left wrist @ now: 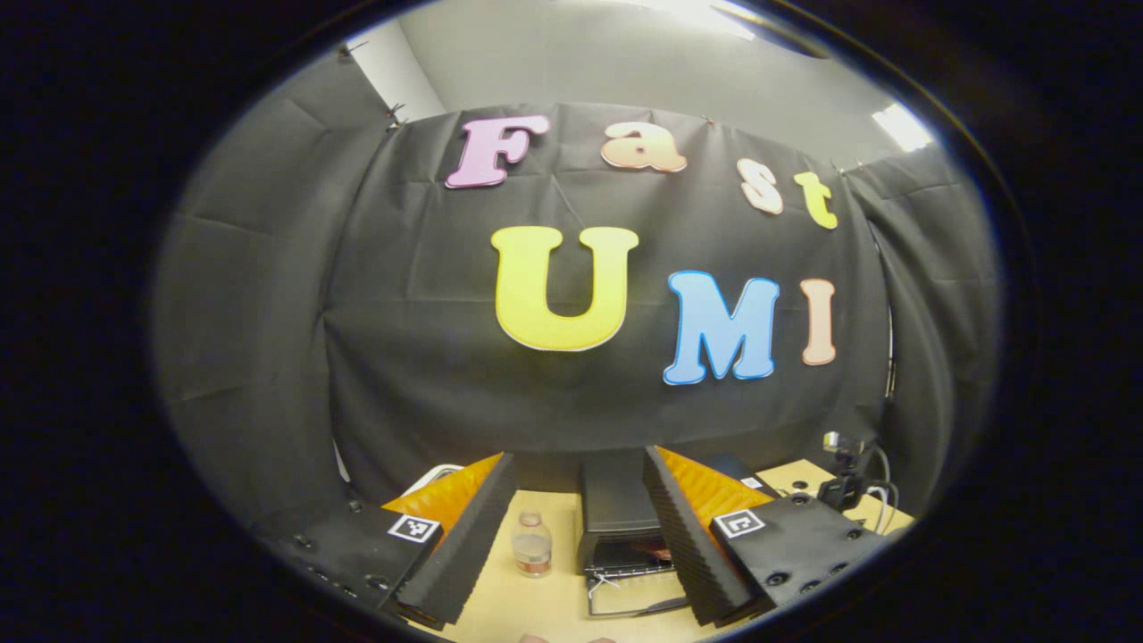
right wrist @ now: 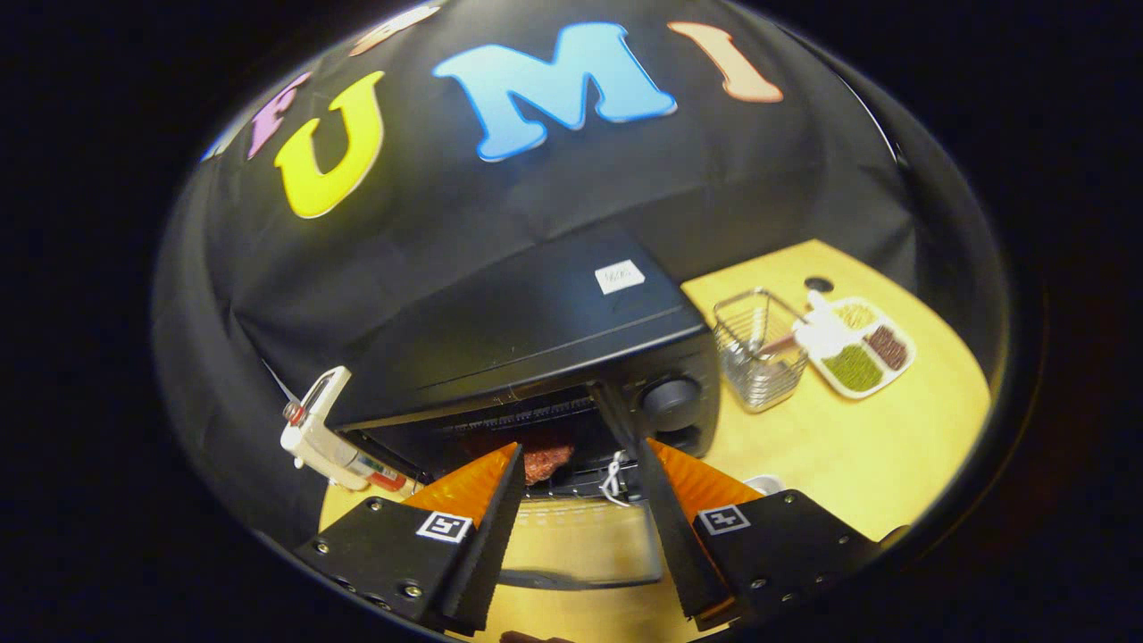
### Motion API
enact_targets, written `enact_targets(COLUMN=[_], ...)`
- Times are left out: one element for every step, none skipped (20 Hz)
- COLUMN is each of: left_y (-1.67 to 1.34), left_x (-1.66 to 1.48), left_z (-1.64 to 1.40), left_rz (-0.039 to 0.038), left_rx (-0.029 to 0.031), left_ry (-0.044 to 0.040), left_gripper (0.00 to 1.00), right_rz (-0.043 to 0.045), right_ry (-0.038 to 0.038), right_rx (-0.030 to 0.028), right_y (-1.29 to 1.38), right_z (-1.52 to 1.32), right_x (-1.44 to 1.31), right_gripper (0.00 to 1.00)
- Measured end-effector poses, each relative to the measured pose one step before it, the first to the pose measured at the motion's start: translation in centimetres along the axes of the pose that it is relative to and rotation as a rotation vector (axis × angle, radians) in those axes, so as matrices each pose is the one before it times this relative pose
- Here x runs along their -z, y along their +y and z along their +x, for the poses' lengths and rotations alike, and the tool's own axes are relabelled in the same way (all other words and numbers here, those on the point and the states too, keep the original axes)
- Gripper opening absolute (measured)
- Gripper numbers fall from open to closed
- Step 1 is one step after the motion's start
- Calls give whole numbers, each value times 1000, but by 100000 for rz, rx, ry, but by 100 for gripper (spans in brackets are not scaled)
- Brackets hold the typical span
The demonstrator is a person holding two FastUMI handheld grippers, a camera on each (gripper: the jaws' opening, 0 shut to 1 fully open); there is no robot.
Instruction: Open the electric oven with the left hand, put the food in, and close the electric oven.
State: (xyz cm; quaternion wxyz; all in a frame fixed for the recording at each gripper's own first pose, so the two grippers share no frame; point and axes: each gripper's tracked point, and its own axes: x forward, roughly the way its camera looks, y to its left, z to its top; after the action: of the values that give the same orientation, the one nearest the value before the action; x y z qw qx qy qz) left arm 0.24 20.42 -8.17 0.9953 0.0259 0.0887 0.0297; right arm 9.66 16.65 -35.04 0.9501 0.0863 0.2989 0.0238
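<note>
Sitting on the wooden table (right wrist: 830, 455) against the booth's back wall, the black electric oven (right wrist: 536, 339) is standing with its door (right wrist: 580, 545) dropped flat toward the viewer. A reddish piece of food (right wrist: 545, 463) is lying inside on the rack. The right gripper (right wrist: 580, 527) is hovering just before the opening, jaws parted and holding nothing. The left gripper (left wrist: 580, 536) is hanging farther back, likewise spread and unloaded. A wire basket (right wrist: 757, 362) and a sectioned tray (right wrist: 862, 348) are resting beside the oven; a small bottle (left wrist: 532, 543) is standing on its other side.
</note>
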Motion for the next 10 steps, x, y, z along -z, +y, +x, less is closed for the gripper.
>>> enact_targets(left_y=[-896, -907, -836, -869, -766, -611, -676, -891, -942, -663], left_x=[228, 146, -9, 41, -55, -57, -8, -282, -108, -159], left_z=[185, 196, 85, 207, 90, 229, 102, -20, -12, -24], left_rz=[-223, -203, -121, -34, 208, 324, -114, -626, -525, -97], left_rx=[1058, 1152, 1086, 866, 520, -140, 21, 746, 709, 610], left_ry=[310, 2, -75, -430, -477, -436, -833, -744, -441, -586], left_gripper=[99, 99, 100, 99, 99, 99, 99, 99, 99, 99], right_rz=[-4812, -4207, -3489, -2662, -1140, 295, 300, 405, 990, 918], right_ry=[-3777, -4858, -4743, -4725, -4223, -3527, -3743, -3742, -3392, -3305], right_rx=[1531, 1798, 1766, 968, 759, -320, 72, 598, 697, -12], right_y=[-659, -774, -828, -454, -651, -319, -351, -612, -469, -626], right_z=[-1793, -1865, -1605, -1366, -1396, -1457, -1154, -1059, -846, -1101], right_x=[-1134, -1444, -1663, -1904, -1741, -1663, -1795, -1818, -1806, -1507], right_gripper=[77, 77, 77, 77, 77, 77, 77, 77, 77, 77])
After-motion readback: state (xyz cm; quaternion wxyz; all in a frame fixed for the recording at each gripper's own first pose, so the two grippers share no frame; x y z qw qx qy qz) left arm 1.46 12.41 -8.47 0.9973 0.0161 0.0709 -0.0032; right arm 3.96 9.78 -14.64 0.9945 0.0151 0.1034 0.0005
